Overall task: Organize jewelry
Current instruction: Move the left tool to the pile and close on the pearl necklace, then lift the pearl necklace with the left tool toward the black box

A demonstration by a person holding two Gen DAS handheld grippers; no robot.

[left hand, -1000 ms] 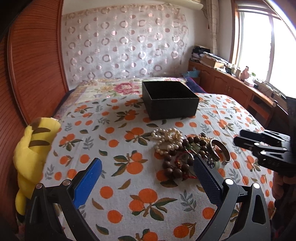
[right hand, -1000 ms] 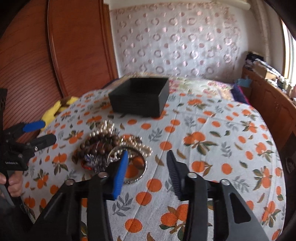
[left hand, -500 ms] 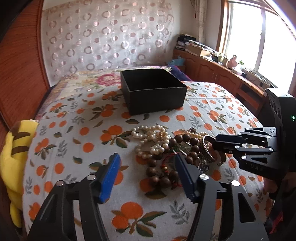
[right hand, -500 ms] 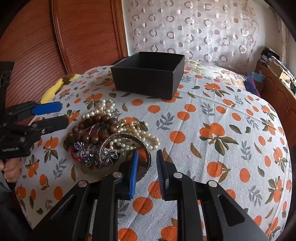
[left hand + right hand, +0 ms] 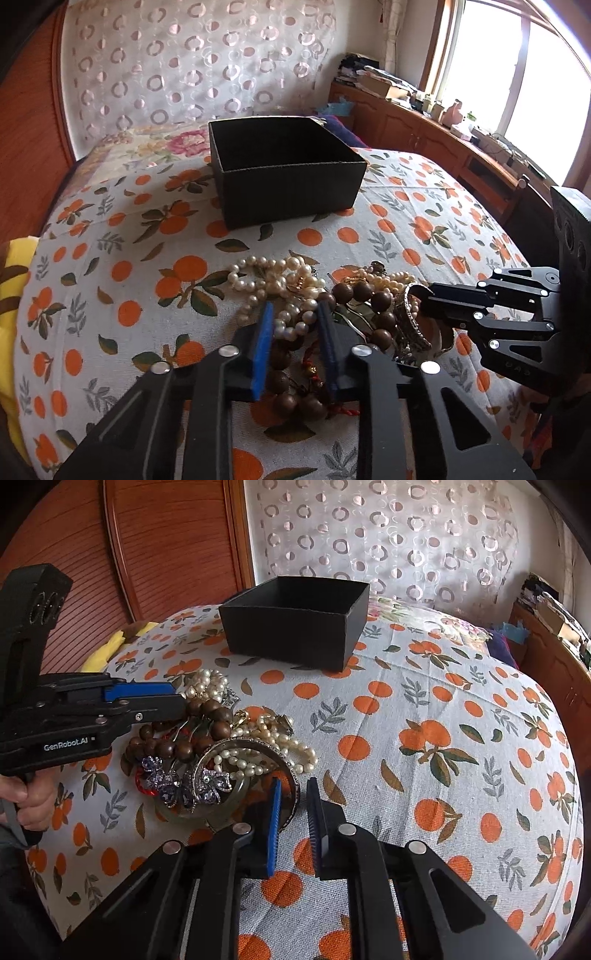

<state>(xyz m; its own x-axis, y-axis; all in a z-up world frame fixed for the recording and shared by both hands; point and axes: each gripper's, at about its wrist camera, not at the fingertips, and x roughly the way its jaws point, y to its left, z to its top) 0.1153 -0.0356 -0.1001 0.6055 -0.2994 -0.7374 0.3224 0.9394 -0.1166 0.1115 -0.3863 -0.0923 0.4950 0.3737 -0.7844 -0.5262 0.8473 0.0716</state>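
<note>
A heap of jewelry lies on the orange-print cloth: a pearl necklace (image 5: pixel 273 280), brown wooden beads (image 5: pixel 364 293), a metal bangle (image 5: pixel 258 746) and a purple flower piece (image 5: pixel 207 781). My left gripper (image 5: pixel 293 332) is narrowed around pearls and wooden beads at the heap's near edge. It also shows in the right wrist view (image 5: pixel 173 698). My right gripper (image 5: pixel 291 805) is nearly shut astride the bangle's near rim. It shows in the left wrist view (image 5: pixel 424 295) at the bangle (image 5: pixel 413 317). An open black box (image 5: pixel 284 173) stands behind the heap.
A yellow plush toy (image 5: pixel 11 280) lies at the cloth's left edge. A wooden headboard (image 5: pixel 166 546) and patterned curtain (image 5: pixel 192 62) stand behind. A wooden counter with clutter (image 5: pixel 443 125) runs along the right under the window.
Both grippers moved forward into the jewelry heap and narrowed. The left fingers closed in around the pearls and beads; the right fingers closed in on the bangle's rim.
</note>
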